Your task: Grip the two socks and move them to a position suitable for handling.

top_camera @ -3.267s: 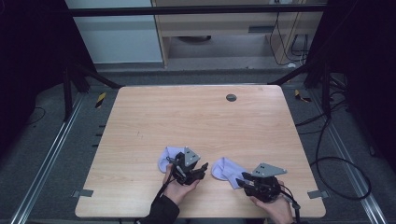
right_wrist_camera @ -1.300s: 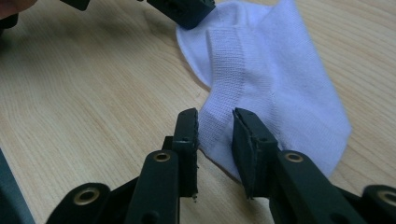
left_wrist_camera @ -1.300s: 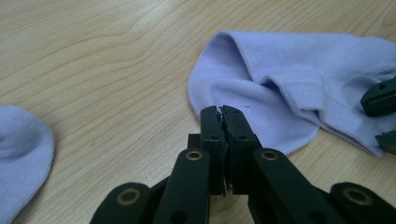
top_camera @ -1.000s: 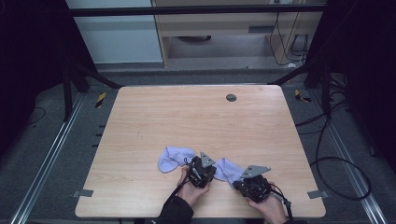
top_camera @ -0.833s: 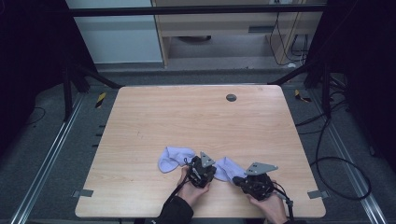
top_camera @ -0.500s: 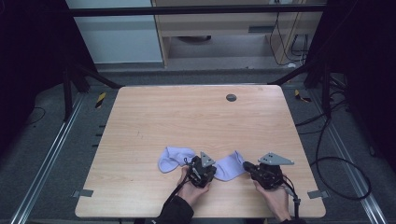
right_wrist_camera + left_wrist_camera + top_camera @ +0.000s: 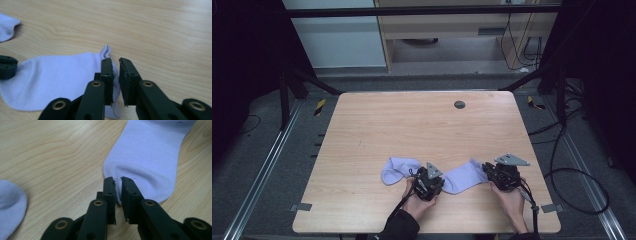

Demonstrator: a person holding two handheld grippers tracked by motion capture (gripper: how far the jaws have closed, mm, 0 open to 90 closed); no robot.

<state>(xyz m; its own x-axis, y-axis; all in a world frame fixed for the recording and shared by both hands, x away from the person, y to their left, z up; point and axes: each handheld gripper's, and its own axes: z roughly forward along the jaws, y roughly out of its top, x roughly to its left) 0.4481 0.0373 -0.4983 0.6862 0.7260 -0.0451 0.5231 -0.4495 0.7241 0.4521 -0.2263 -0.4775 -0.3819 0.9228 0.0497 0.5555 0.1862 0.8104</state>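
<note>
High view: we find two pale lilac fabric socks on the light wooden table [image 7: 362, 125], both near its front edge. One sock [image 7: 464, 176] lies stretched flat between the left gripper [image 7: 428, 182] and the right gripper [image 7: 501, 174]; the second sock [image 7: 398, 169] lies crumpled just to the left of the left gripper.

Left gripper view: the jaws have just been opening and now stand slightly apart, with the sock's rounded end [image 7: 147, 165] between the tips. The pads do not appear to press on it.

Right gripper view: these jaws have likewise just been opening; a narrow gap shows, with the sock's edge [image 7: 62, 75] at the tips, apparently released.

We judge the sock light, soft and limp, liable to fold or sag when lifted. Its two ends are the soundest places to take hold.
</note>
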